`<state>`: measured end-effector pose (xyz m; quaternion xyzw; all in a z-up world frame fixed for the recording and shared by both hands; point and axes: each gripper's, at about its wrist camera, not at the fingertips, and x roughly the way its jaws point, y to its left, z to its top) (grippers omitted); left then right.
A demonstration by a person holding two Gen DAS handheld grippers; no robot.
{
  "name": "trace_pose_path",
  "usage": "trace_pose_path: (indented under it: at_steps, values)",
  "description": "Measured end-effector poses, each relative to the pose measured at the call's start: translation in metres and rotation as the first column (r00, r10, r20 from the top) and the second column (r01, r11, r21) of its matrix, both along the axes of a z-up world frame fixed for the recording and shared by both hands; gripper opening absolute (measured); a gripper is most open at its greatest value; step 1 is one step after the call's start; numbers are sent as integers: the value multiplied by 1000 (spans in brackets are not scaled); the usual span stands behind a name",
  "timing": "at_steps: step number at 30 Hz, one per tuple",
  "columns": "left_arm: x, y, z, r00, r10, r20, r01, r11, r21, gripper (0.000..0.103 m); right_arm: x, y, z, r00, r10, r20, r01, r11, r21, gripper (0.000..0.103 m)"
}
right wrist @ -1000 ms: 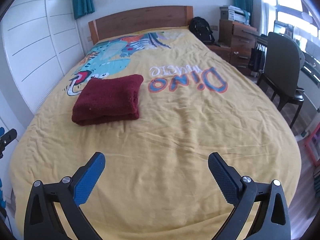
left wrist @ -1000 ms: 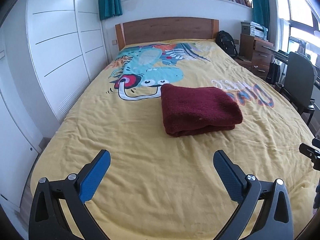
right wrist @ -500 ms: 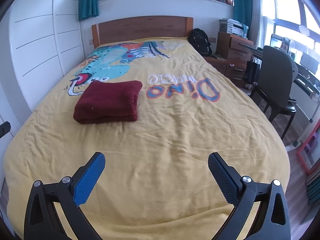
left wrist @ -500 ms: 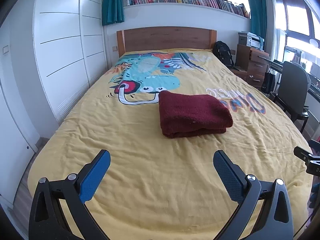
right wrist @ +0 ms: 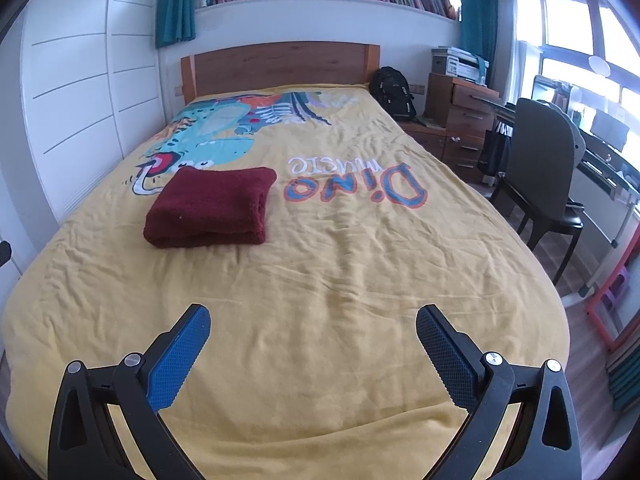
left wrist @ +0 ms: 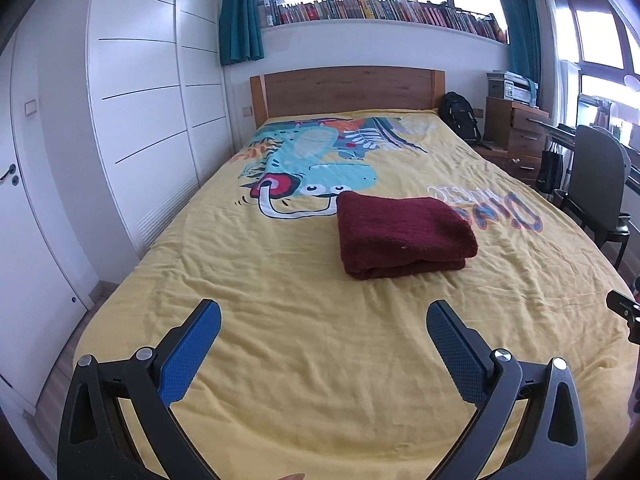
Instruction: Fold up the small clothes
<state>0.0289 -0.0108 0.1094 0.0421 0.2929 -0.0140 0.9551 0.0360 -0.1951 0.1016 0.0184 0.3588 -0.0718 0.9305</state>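
The left gripper (left wrist: 323, 328) and right gripper (right wrist: 313, 330) are hovering spread wide, gripping nothing, while the folded dark-red fleece garment (left wrist: 404, 235) is lying at twelve o'clock on the yellow dinosaur-print bedcover (left wrist: 280, 288); only the right view is showing the orange frame (right wrist: 612, 300) at three o'clock

The near half of the bed (left wrist: 280, 320) is bare yellow cover, rumpled but flat, and both the left gripper (left wrist: 323, 316) and the right gripper (right wrist: 313, 318) hang over it with their jaws spread wide and nothing between them. The only thing lying on the cover is a folded maroon cloth (left wrist: 404, 234) near the middle. A white wardrobe (left wrist: 132, 120) runs close along one side; a dark chair (right wrist: 544, 176) stands beside the other.
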Motion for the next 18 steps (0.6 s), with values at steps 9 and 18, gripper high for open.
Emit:
trace_pose_path:
  at_steps: [9, 18]
  values:
    - [-5, -2, -4, 1000, -12, -15, 12, 1000, -3, 102, -7, -1, -2, 1000, -20, 9, 20, 1000, 1, 103]
    - [-4, 2, -7, 999, -13, -30, 12, 1000, -14, 102, -10, 0, -5, 999, -36, 13, 36, 999, -2, 103]
